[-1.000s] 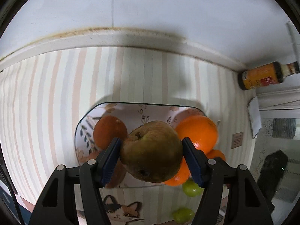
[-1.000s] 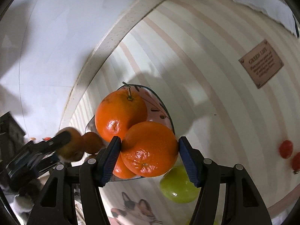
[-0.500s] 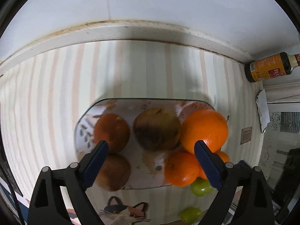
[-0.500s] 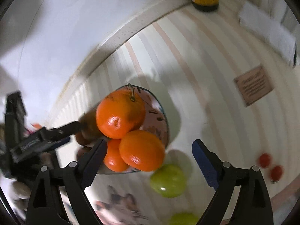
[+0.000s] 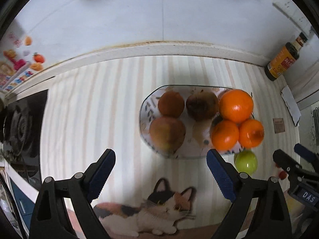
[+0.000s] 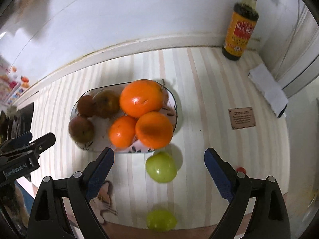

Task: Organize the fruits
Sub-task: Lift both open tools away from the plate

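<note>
Having just let go, I am holding my left gripper [image 5: 160, 176] and right gripper [image 6: 158, 175] spread and empty, pear [image 5: 201, 105] and orange [image 6: 154, 129] now lying on the plate [image 5: 144, 109] mid-frame, green fruit [image 6: 161, 167] still waiting below.

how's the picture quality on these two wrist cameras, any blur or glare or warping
Left wrist view: strong fisheye bending of the counter edge, soft motion blur on the brown fruits, glare spot on the top orange. Right wrist view: same curved warping, oranges smeared by motion, bright glint on the nearer green fruit, bottle slightly blurred.
</note>
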